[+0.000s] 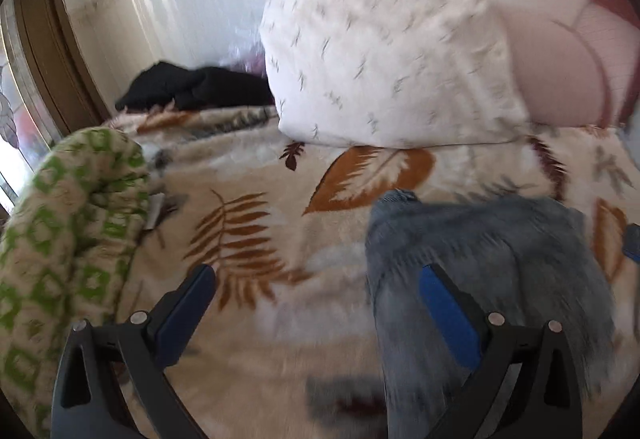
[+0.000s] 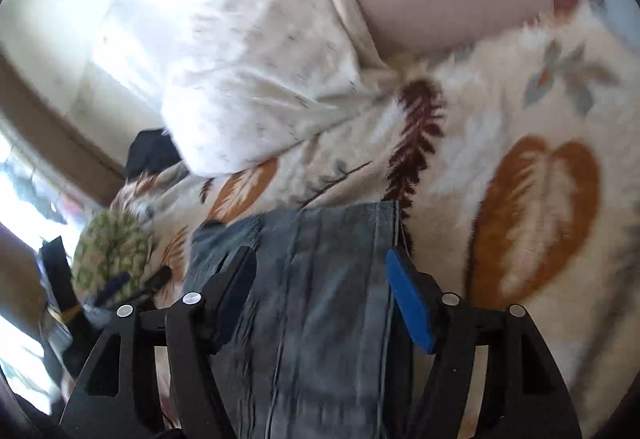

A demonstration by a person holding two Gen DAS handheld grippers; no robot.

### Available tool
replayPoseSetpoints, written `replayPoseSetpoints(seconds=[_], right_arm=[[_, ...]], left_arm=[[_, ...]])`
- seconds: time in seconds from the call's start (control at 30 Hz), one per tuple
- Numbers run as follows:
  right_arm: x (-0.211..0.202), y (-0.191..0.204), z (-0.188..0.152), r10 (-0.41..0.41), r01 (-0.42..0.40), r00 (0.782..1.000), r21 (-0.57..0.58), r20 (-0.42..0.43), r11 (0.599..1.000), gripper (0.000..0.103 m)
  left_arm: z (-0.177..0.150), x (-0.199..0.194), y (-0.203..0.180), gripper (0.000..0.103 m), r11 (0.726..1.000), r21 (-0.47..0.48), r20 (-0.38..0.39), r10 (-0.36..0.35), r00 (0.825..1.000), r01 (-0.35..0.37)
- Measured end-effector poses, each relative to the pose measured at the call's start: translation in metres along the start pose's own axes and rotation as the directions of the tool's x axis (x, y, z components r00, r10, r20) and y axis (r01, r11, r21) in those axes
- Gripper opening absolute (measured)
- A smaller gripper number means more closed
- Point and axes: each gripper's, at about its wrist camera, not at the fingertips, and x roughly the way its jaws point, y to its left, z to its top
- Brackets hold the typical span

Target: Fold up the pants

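Faded blue jeans (image 2: 328,299) lie flat on a leaf-patterned blanket (image 2: 520,219), their hem end pointing away from me. My right gripper (image 2: 320,255) hovers over that leg with its jaws well apart. Its blue-padded finger (image 2: 408,303) is at the leg's right seam and the other finger is over the denim, neither pinching it. In the left wrist view the jeans (image 1: 500,259) fill the lower right. My left gripper (image 1: 316,271) is wide open. Its right finger (image 1: 448,315) is over the denim's left part and its left finger is over bare blanket. Both views are blurred by motion.
A white pillow (image 1: 384,55) and a pink cushion (image 1: 560,75) lean at the head of the bed. A green-and-cream rolled quilt (image 1: 68,239) lies at the left. A dark garment (image 1: 192,87) sits by the wall. A window frame runs along the left.
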Motion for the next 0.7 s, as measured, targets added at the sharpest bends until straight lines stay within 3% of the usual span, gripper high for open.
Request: replayPoseSetpoints(seconds=[0.17,0.37,0.5,0.57,0.7], right_arm=[[-0.027,0.029,-0.043,-0.01,0.007,1.0,-0.146,-0.023,0.989,0.07],[0.017,0.032,-0.089,-0.106,0.071,0.984,-0.235,-0.143,0.969,0.07],[0.019,0.037,-0.102,-0.145,0.109,0.984,-0.303,-0.098,0.947,0.071],[0.009,0.037,-0.096,-0.125,0.091,0.986,-0.267,-0.112,0.959,0.07],[-0.047,0.044,-0.094,-0.072,0.068,0.997,-0.228,-0.01,0.971,0.071]], left_arm=[[-0.05,-0.022,-0.017,0.103,0.995,0.092,-0.026,0.049,0.998,-0.047],[-0.079,0.005,-0.023,0.103,0.992,0.117,-0.064,0.054,0.996,-0.047],[-0.073,-0.004,-0.016,0.103,0.995,0.09,-0.095,0.043,0.995,-0.034],[-0.07,-0.024,-0.011,0.103,0.997,0.074,-0.054,0.041,0.998,-0.037],[-0.074,-0.081,0.007,0.103,1.0,-0.023,0.024,0.004,1.0,-0.004]])
